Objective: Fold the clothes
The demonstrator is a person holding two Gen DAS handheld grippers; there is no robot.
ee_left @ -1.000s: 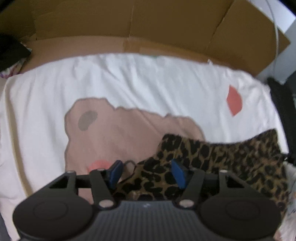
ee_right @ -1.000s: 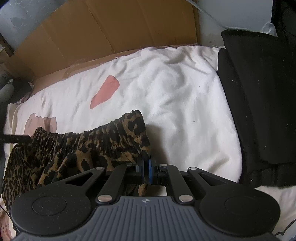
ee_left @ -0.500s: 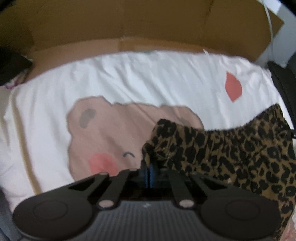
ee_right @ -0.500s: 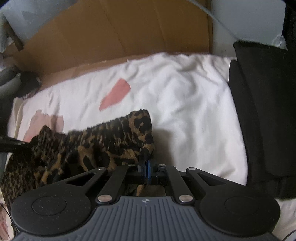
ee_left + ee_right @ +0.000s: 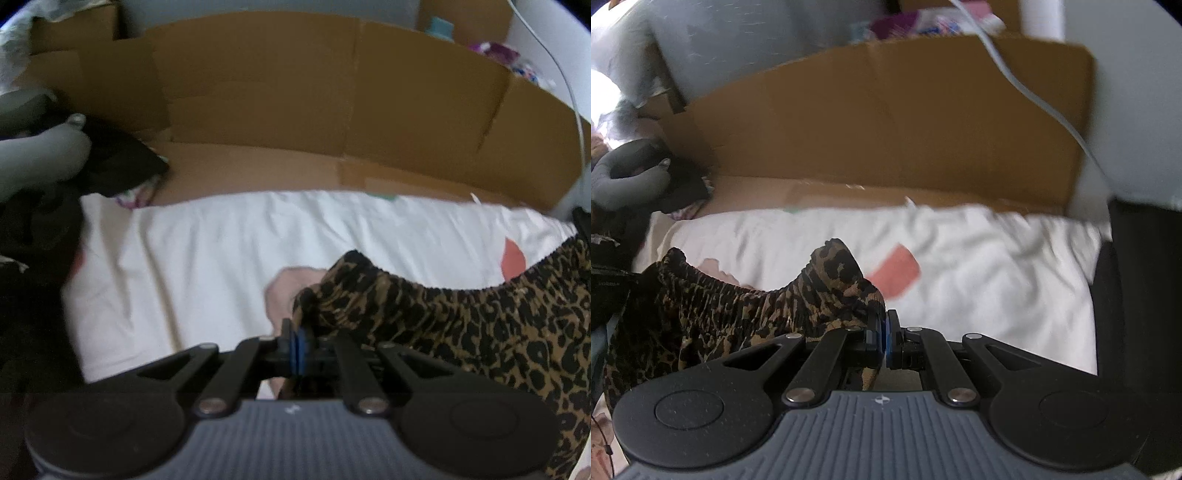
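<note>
A leopard-print garment [image 5: 461, 325] with an elastic waistband hangs lifted above the white bedsheet [image 5: 221, 258]. My left gripper [image 5: 297, 349] is shut on the waistband's left corner, the cloth bunching just right of its blue pads. In the right wrist view the same leopard-print garment [image 5: 738, 314] stretches off to the left, and my right gripper [image 5: 886, 341] is shut on its right corner. The waistband sags between the two grips. The garment's lower part drops out of view below both grippers.
A brown cardboard wall [image 5: 332, 103] stands along the bed's far side. Dark clothing and a grey cushion [image 5: 40, 147] lie at the left. A black fabric pile [image 5: 1137, 295] sits at the right edge. The bedsheet [image 5: 979, 258] carries red and pink printed shapes.
The left gripper went from open to shut on the waistband corner. Both grippers have since risen, lifting the garment off the sheet; the views now tilt up toward the cardboard.
</note>
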